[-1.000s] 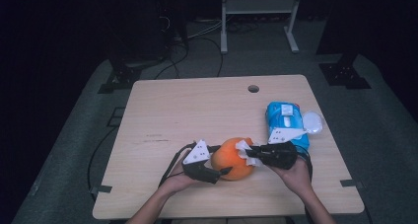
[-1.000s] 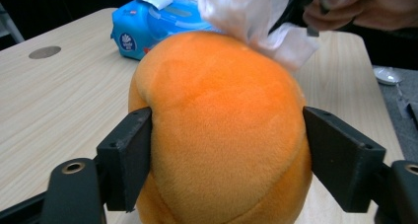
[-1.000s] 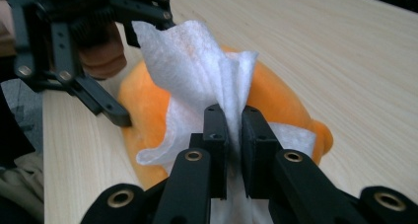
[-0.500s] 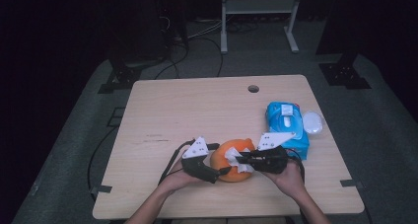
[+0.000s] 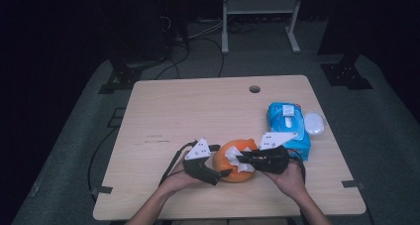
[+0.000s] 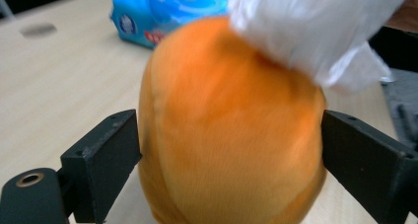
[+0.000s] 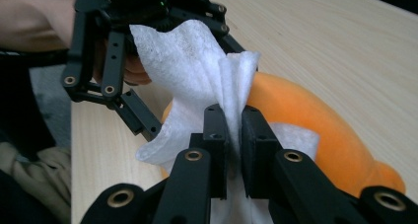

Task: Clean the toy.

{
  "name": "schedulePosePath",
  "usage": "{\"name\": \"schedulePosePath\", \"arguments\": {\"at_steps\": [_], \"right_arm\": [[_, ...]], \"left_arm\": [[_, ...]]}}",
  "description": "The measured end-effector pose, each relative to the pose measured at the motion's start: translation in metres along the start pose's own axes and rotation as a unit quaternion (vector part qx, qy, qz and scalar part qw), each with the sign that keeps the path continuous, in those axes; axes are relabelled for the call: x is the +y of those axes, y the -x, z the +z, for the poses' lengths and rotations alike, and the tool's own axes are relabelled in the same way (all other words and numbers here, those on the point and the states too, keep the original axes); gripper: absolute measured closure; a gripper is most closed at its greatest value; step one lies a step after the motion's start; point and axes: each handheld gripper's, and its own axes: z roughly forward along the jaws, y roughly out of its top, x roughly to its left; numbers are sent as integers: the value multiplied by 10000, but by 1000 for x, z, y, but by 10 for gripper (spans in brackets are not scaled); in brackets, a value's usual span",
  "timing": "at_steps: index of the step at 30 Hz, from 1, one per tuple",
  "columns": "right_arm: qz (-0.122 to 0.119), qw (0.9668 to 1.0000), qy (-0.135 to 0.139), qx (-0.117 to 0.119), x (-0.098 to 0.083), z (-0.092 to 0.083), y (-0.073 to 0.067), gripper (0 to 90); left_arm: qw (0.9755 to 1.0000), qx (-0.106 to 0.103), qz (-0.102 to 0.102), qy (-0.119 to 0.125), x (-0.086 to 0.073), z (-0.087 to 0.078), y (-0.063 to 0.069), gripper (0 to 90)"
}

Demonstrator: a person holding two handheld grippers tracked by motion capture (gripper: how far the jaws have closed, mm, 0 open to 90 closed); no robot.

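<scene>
An orange soft rounded toy (image 5: 224, 160) (image 6: 226, 135) lies on the wooden table (image 5: 198, 111) near its front edge. My left gripper (image 5: 225, 171) (image 6: 229, 150) stands around it, one jaw on each side. Its jaws have just been opening, and the pads now rest at the toy's sides without denting it. My right gripper (image 5: 241, 160) (image 7: 235, 130) is shut on a crumpled white wipe (image 5: 235, 157) (image 7: 192, 61) (image 6: 315, 31). It holds the wipe against the top of the orange toy (image 7: 315, 130).
A blue packet of wipes (image 5: 287, 126) (image 6: 162, 12) lies right of the toy, with a white round lid (image 5: 314, 122) beside it. A cable hole (image 5: 254, 89) sits at the table's far edge. Stands and cables are on the dark floor beyond.
My right gripper has carried the wipe leftwards onto the orange toy. The left gripper's jaws have spread wider around the toy.
</scene>
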Motion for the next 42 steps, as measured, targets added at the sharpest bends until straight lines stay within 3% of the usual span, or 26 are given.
{"name": "schedulePosePath", "arguments": {"at_steps": [4,7,10,12,15,17,20,23,26,28,30,33,34,37,42], "right_arm": [[130,9999,-15,-97,-3,-3,4,816],[-7,9998,37,-186,2,-4,-5,816],[-55,9998,148,112,9,3,-17,815],[-247,9997,36,78,11,9,-23,816],[-244,9997,58,-75,12,5,-19,818],[-195,9991,60,-364,9,-3,-11,818],[36,9981,76,-602,2,-13,2,817],[175,9977,103,-646,-3,-18,8,817],[94,9976,54,-679,-2,-15,4,817],[80,9978,26,-659,-3,-13,4,817],[118,9982,23,-581,-4,-12,6,817],[88,9985,-13,-541,-3,-11,6,817],[71,9985,-15,-544,-3,-11,5,817],[-39,9982,16,-598,0,-13,0,817],[-278,9994,140,-164,11,-3,-22,819]], "left_arm": [[10000,27,54,-69,0,-1,3,220],[9996,159,226,-26,5,-2,8,278],[9986,267,457,-39,11,0,18,291],[9976,330,604,-124,11,0,21,291],[9985,245,482,-46,9,-1,19,269],[9991,147,403,36,8,-1,18,230],[9993,-2,357,76,8,-1,16,197],[9991,-13,420,94,8,-3,17,259],[9991,52,424,56,8,-1,17,283],[9994,108,324,55,6,-1,15,235],[9998,152,117,-13,5,1,12,129],[9999,0,-112,-102,2,4,8,91],[9999,-106,-92,-81,2,4,8,128],[9999,14,110,-65,5,1,11,282],[9992,74,390,-30,10,4,18,308]]}}
